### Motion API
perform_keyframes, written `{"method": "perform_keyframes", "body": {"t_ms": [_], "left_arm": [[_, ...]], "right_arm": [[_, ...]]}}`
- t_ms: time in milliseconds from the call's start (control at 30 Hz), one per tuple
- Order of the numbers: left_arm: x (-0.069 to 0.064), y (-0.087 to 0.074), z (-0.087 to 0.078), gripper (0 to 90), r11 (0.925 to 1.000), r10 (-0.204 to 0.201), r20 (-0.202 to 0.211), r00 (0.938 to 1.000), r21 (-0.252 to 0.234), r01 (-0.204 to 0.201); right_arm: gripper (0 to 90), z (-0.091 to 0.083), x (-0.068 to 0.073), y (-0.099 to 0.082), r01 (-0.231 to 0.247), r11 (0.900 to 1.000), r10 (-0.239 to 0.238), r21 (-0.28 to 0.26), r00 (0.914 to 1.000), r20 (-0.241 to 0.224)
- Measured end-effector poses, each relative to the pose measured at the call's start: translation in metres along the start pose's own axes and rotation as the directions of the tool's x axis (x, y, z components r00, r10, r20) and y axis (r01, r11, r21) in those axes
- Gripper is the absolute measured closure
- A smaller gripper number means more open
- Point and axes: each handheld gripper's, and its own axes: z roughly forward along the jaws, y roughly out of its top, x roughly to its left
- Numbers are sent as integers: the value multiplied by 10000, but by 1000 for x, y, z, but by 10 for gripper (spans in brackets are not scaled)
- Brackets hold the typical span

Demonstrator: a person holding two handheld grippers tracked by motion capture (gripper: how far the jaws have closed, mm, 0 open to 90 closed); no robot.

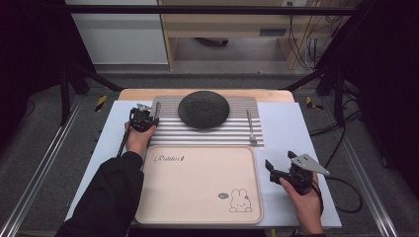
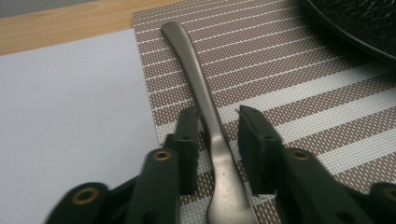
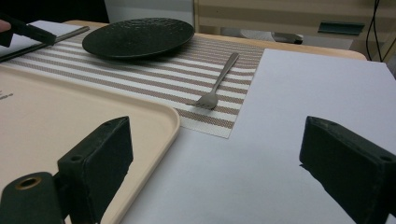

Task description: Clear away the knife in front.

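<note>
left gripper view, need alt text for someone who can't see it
Two black jaws of the left gripper straddle the handle of a metal utensil lying on a striped placemat, pads not visibly pressing it. A black plate sits at upper right.

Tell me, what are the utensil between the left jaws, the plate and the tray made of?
The utensil looks like brushed steel: grey, with a soft matte sheen. It lies between the left gripper's jaws. The plate seems to be dark stoneware or cast material: black, pebbled surface, dull glints. The tray looks like matte beige plastic: smooth, rounded rim, printed rabbit.
</note>
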Motion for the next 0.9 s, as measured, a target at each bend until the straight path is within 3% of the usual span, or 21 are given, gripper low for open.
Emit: {"method": "perform_keyframes", "body": {"t_ms": [200, 367, 533, 900], "left_arm": [[2, -1, -1, 781, 9997, -229, -20, 9997, 40, 229], [-2, 0, -6, 799, 9990, 283, -43, 9996, 338, -281], [-4, 0, -11, 801, 9966, 491, 6, 9988, 669, -490], [-11, -5, -20, 801, 9959, 457, 252, 9986, 771, -475]], "right_arm": [[96, 0, 0, 0, 15, 10000, -15, 36, 10000, -13], [96, 0, -1, -1, -29, 10000, 29, 55, 10000, 31], [96, 0, -1, 0, -26, 10000, 26, 37, 10000, 38], [96, 0, -1, 0, 0, 10000, 0, 37, 10000, 24]]}}
